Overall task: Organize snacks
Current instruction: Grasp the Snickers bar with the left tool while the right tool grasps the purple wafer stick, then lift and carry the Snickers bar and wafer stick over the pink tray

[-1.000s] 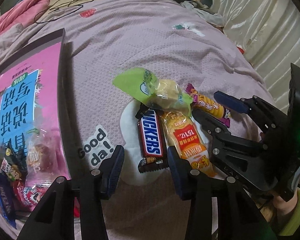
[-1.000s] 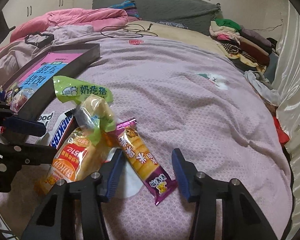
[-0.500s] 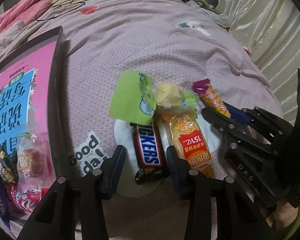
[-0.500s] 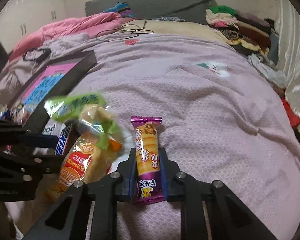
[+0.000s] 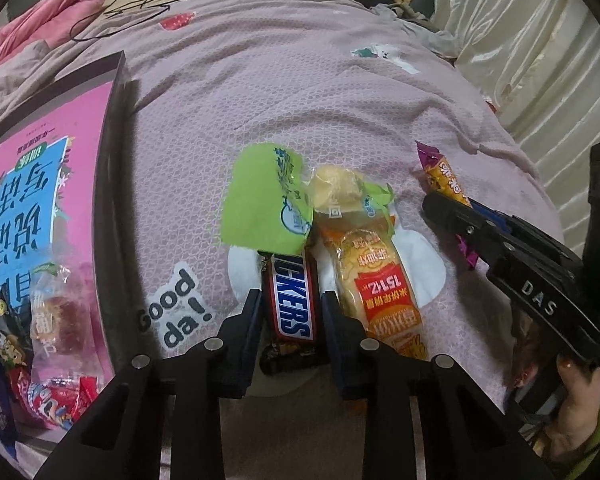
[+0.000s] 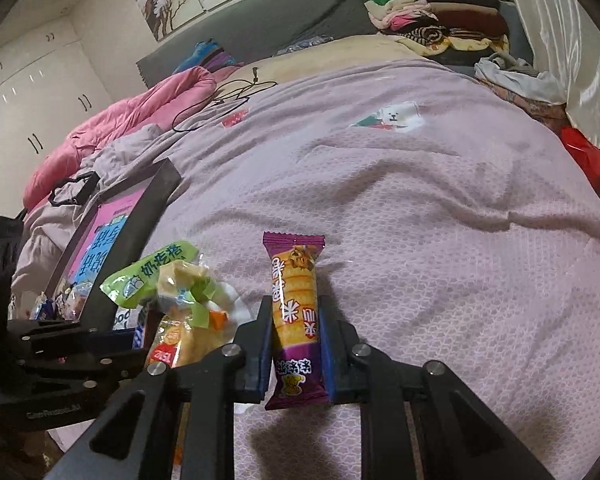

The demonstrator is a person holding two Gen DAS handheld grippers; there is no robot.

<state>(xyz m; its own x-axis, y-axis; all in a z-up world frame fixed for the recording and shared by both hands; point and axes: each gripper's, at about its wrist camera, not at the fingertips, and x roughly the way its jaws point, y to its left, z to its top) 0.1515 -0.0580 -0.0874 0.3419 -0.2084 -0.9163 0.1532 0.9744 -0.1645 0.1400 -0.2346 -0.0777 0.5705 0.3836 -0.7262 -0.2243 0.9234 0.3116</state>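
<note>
Right now I have a snack in each claw. My left gripper point(image 5: 290, 312) has its pads against both long sides of the Snickers bar point(image 5: 291, 300), which lies on the white patch of the pink bedspread point(image 5: 300, 80) near its front edge; I took it across its narrow width so the wrapper would not slide. My right gripper point(image 6: 296, 344) is clamped on the purple rice-cracker stick point(image 6: 296, 312), gripped low on the pack so most of its length points away from me and clears the pile. Just beside the Snickers bar lie the orange cake pack point(image 5: 376, 292) and the green milk-candy bag point(image 5: 268, 204), the bag overlapping both at their far ends. I judge the black tray point(image 5: 112, 184), at the bedspread's left edge and already holding several wrapped snacks at its near end, to be where both go. Lifting the bar may drag the green bag along.
</note>
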